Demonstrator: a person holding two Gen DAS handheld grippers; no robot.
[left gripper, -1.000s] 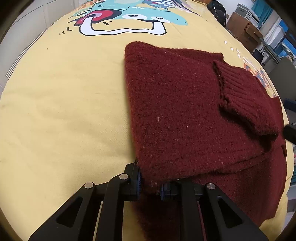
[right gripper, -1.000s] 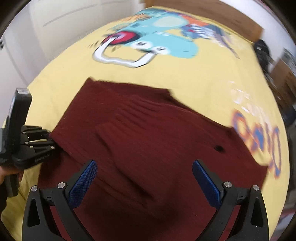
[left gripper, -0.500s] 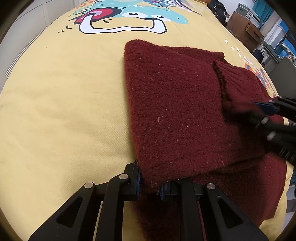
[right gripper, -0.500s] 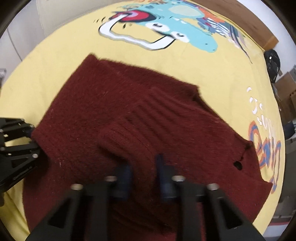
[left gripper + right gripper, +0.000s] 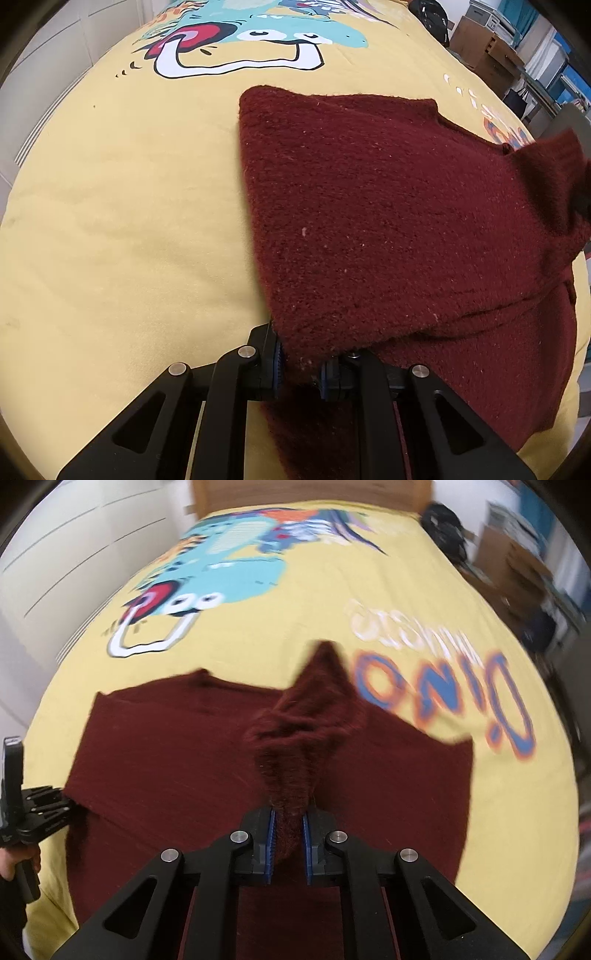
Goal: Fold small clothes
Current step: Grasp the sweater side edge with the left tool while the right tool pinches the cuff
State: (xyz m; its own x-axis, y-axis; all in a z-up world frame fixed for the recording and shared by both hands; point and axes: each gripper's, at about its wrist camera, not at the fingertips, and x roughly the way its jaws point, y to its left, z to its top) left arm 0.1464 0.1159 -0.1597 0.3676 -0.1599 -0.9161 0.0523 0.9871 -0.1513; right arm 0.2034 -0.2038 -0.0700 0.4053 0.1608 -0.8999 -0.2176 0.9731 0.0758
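A dark red knitted sweater (image 5: 388,221) lies partly folded on a yellow bedspread (image 5: 129,221). My left gripper (image 5: 299,365) is shut on the sweater's near folded edge. In the right wrist view the same sweater (image 5: 166,746) spreads across the bed, and my right gripper (image 5: 288,845) is shut on its sleeve (image 5: 306,723), which stands up off the body in a peak. That lifted sleeve (image 5: 554,173) shows at the right edge of the left wrist view. The left gripper (image 5: 37,812) appears at the far left of the right wrist view, pinching the sweater's corner.
The bedspread carries a cartoon dinosaur print (image 5: 258,40) and blue-orange lettering (image 5: 461,701). A wooden headboard (image 5: 295,494) stands at the far end. A white panelled wall (image 5: 55,554) runs along the left. Boxes and shelving (image 5: 517,48) stand beyond the right side of the bed.
My right gripper went from wide open to shut on the sleeve, then lifted it off the sweater's body and carried it to the right. The left gripper kept its hold and stayed put.
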